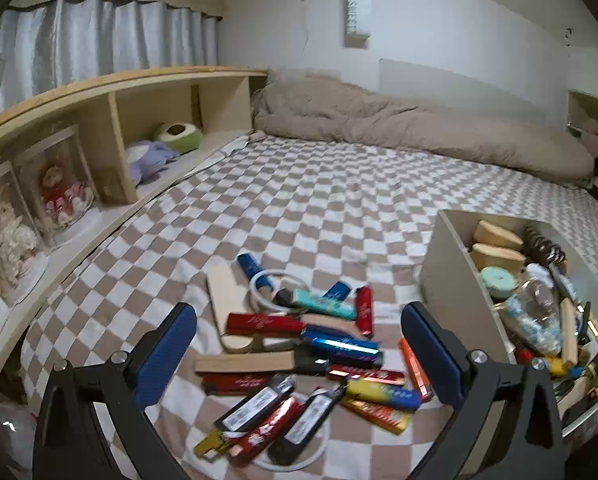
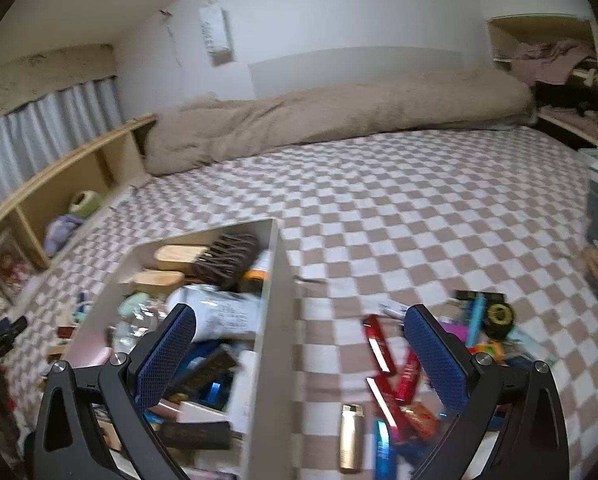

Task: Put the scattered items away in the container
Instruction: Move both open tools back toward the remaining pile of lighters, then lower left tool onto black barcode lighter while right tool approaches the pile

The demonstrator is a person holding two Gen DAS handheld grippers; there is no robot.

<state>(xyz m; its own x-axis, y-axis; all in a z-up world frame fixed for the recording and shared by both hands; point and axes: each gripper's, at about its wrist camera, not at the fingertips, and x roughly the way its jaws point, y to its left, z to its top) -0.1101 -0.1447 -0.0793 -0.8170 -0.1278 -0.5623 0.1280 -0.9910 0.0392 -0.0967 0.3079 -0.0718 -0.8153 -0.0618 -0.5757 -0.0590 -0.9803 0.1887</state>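
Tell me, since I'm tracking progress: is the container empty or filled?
Partly filled: the container already holds brushes, a bottle and packets, below its rim.

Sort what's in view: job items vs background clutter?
Job: lighter pile, wooden boards, white ring, gold lighter, storage box.
Background: beige duvet, boxed dolls, green cushion, hanging bag.

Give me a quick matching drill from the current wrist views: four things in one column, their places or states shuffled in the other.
Things:
1. left gripper
2. dark bristle brush
3. gold lighter
4. beige duvet

Places or states:
A. on the checked bedsheet, right of the box wall
B. open, over the lighter pile
C. inside the white box
D. bunched along the wall

Pairs: 1-B, 2-C, 3-A, 4-D
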